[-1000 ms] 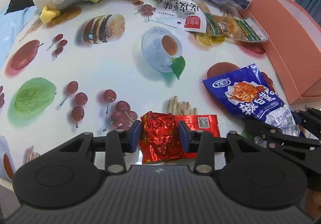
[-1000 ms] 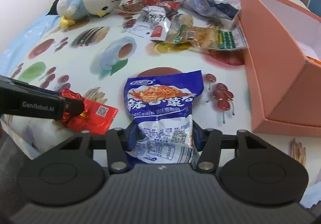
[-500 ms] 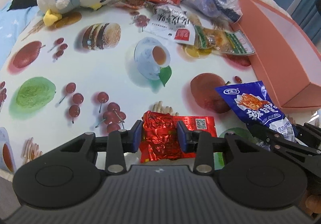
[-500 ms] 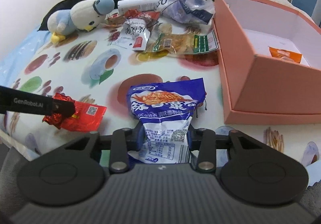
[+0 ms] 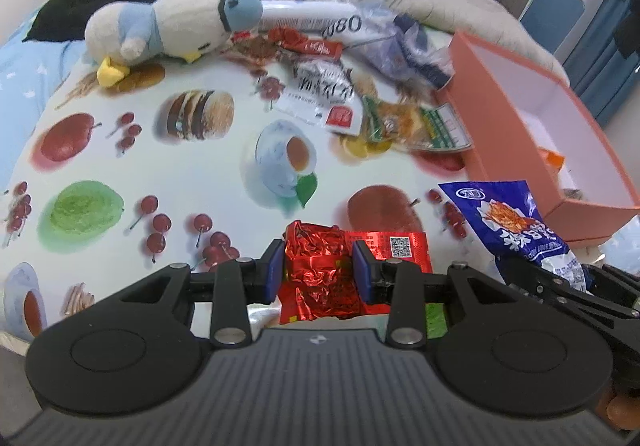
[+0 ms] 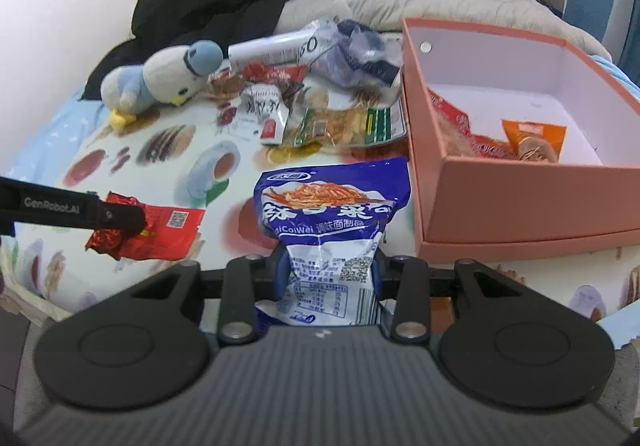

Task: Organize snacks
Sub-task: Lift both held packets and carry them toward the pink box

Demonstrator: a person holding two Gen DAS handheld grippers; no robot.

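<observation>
Left wrist view: the left gripper (image 5: 319, 268) has its blue pads (image 5: 275, 270) pressed against both sides of a crumpled red foil snack packet (image 5: 320, 270), holding it at the crushed end. The flat printed end with its QR code extends to the right. The packet appears lifted just above the fruit-printed white tablecloth (image 5: 200, 174), though contact at its far edge cannot be ruled out.

Right wrist view: the right gripper (image 6: 330, 272) is closed narrowly on the lower sealed end of a blue-and-white plastic noodle-snack bag (image 6: 334, 206). The bag stands upward from the jaws, beside the near wall of the open salmon-pink cardboard box (image 6: 520, 206). The box already contains an orange sachet (image 6: 534, 138) and red wrappers.

Handling assessment: both items are judged light, soft and compliant. The foil film is likely slippery and creases under pressure; grip the bunched section, not the flat flap. The blue bag is probably air-filled with brittle contents; hold the seam margin, not the body, to avoid crushing.

Further packets lie heaped beyond, next to a pale blue-and-cream plush bird (image 6: 160, 86).
</observation>
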